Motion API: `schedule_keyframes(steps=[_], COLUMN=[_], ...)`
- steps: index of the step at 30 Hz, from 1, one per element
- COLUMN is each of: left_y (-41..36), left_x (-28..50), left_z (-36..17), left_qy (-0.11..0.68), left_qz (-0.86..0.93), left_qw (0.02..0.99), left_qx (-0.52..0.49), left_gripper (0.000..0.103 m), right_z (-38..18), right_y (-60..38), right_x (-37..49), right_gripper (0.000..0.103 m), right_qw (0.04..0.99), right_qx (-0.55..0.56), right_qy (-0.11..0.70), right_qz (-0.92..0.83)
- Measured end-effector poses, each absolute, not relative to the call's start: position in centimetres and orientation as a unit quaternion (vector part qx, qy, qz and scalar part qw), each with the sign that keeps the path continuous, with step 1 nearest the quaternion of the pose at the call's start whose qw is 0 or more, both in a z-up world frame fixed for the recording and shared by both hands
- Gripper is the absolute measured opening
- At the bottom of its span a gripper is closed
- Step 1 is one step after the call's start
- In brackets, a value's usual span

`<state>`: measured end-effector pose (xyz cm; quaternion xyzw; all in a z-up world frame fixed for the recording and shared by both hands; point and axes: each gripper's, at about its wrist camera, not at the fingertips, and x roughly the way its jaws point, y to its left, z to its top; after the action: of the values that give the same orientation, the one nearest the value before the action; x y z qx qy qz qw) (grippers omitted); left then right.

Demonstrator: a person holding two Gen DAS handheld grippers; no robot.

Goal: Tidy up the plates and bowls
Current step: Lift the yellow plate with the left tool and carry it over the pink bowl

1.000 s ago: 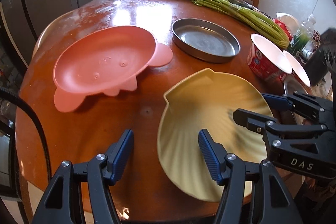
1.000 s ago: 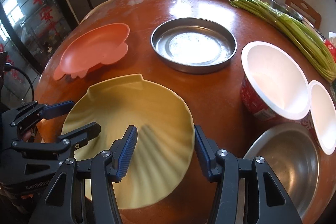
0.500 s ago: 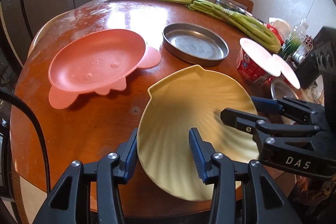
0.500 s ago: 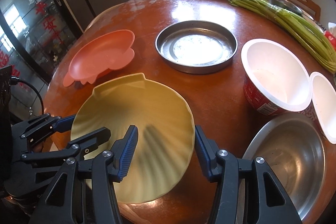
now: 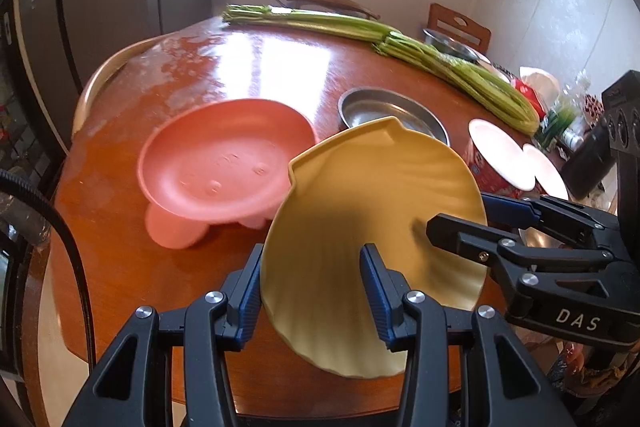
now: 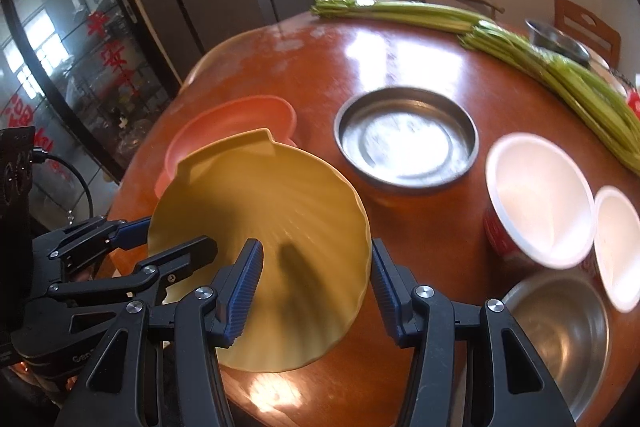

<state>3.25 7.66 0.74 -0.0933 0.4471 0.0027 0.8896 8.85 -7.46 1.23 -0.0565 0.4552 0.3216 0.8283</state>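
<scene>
Left gripper (image 5: 310,285): jaws set either side of the near-left rim of the yellow shell plate (image 5: 380,227). One pad looks against the edge, the other stands over the plate's inner face; I cannot tell if it is truly clamped. The plate is tilted, its far edge raised above the table (image 5: 240,67), overlapping the near-right rim of the pink plate (image 5: 224,163) in view.

Right gripper (image 6: 316,281): fingers straddle the plate's near-right rim, a visible gap at each pad; I cannot tell whether it bears on the plate or only brackets it.

Progress, my judgement: early. The yellow plate appears to be on its way toward the pink one, likely to stack there. Nothing is stacked yet apart from that.

Left to right across the table, right wrist view: pink plate far-left, then the round metal pan (image 6: 406,135) mid-table, then two white paper bowls (image 6: 540,199) side by side, with a steel bowl (image 6: 560,335) near-right, just beside them. All of these look unsorted.

Surroundings: a long bundle of green stalks (image 6: 520,43) lies along the far-right edge, another metal bowl (image 6: 556,41) beyond it. Neither blocks the path to the pink plate. The metal pan sits close on the right; the plate's raised edge could clip it.
</scene>
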Motion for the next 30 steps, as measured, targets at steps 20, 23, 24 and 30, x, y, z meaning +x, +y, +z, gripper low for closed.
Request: schedule_keyframes(steps=[20, 23, 24, 30], left_y=[16.1, 16.9, 17.0, 17.8], left_x=[5.3, 6.4, 6.6, 8.7], left_z=[6.4, 6.4, 6.3, 4.7], left_qy=[0.389, 0.391, 0.392, 0.410], left_qz=[0.056, 0.058, 0.059, 0.053], left_qw=[0.914, 0.913, 0.912, 0.903], left_qx=[-0.104, -0.107, -0.107, -0.115], left_gripper=[0.046, 0.046, 0.046, 0.046], right_z=[6.5, 6.6, 6.6, 4.5], right_y=[1.4, 2.1, 2.4, 3.3], right_x=[11.9, 12.7, 13.0, 15.0], right_gripper=[0.056, 0.056, 0.056, 0.056], right_qw=[0.836, 0.838, 0.839, 0.838], right_qx=[-0.045, -0.032, -0.029, -0.027], right_qy=[0.405, 0.404, 0.403, 0.426], right_qz=[0.367, 0.365, 0.364, 0.339])
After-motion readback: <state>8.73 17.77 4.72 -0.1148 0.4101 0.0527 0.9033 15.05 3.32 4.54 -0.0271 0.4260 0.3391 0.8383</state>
